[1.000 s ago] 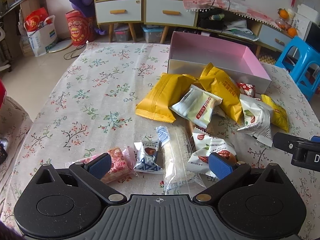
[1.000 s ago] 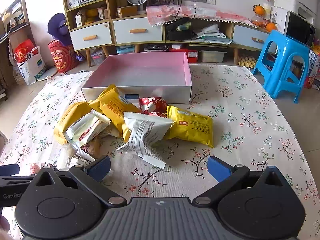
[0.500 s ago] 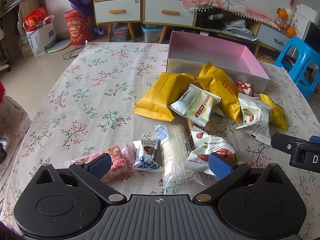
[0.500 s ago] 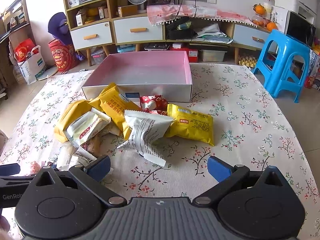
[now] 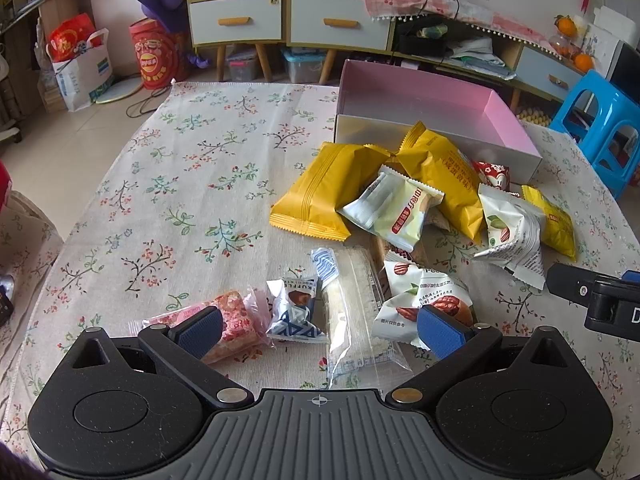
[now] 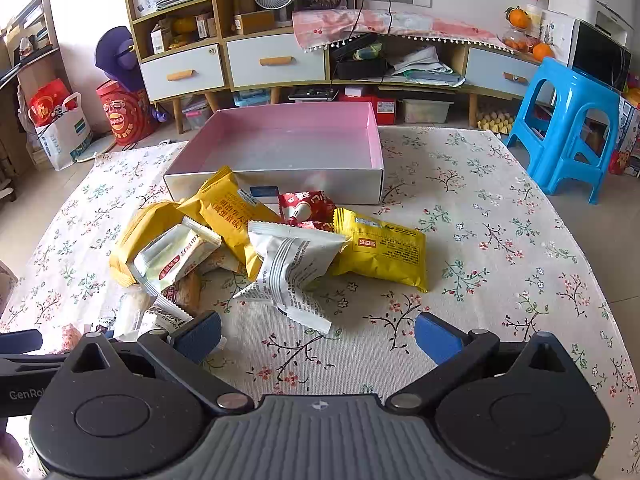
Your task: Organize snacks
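- Left gripper (image 5: 320, 330) spread wide, nothing held; hovers low over the near packets on the floral tablecloth (image 5: 180, 184).
- Between its fingers: blue-white truffle packet (image 5: 296, 308) and clear-wrapped bar (image 5: 356, 312); pink snack packet (image 5: 232, 320) sits partly behind the left fingertip, white nut packet (image 5: 424, 296) partly behind the right one.
- Right gripper (image 6: 318, 338) also wide open, empty, over bare cloth just in front of the white striped packet (image 6: 292, 268).
- Snack pile mid-table: yellow packet (image 6: 380, 248) right of the striped one, red packet (image 6: 308, 208) behind, big yellow packets (image 6: 232, 216) left, pale packet (image 6: 176, 260) lying on them.
- Pink box (image 6: 372, 136) empty, just behind the pile; the tallest yellow packet leans on its front wall.
- Blue stool (image 6: 568, 128) off the table to the right.
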{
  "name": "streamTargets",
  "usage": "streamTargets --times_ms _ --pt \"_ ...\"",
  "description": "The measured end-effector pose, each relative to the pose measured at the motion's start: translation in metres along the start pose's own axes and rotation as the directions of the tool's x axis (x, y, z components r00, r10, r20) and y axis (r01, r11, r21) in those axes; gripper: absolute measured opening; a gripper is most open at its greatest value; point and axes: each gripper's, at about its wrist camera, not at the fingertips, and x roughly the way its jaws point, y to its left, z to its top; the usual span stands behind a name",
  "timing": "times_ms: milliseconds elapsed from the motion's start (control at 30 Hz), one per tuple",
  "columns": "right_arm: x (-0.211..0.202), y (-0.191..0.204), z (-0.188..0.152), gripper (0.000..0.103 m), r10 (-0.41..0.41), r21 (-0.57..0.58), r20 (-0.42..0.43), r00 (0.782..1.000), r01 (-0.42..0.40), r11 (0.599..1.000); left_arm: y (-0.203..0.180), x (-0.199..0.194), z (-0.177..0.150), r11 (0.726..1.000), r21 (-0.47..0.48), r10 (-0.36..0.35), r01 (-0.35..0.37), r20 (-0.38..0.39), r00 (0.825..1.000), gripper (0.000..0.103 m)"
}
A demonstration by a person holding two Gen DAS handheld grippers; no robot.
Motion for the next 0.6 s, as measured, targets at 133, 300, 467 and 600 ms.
streamTargets --times_ms 133,300,467,600 --pt "0.000 0.000 0.000 0.094 -0.001 -0.001 -0.001 1.000 0.001 1.000 0.000 0.000 0.000 1.000 0.000 0.000 0.000 -0.001 1.000 0.103" --pt "0.001 0.000 0.000 0.094 -0.003 -0.001 -0.003 1.000 0.003 1.000 0.001 0.000 0.000 1.000 -0.002 -0.001 0.001 0.001 1.000 0.103" --pt "0.001 -0.002 0.003 0.094 -0.005 -0.009 0.008 1.000 0.005 1.000 0.004 -0.001 0.005 1.000 0.003 -0.011 0.011 0.008 1.000 0.103" --pt "-0.001 -0.006 0.012 0.094 -0.005 -0.028 0.045 0.999 0.006 1.000 0.005 -0.003 0.015 0.999 0.027 -0.024 0.024 0.020 1.000 0.103"
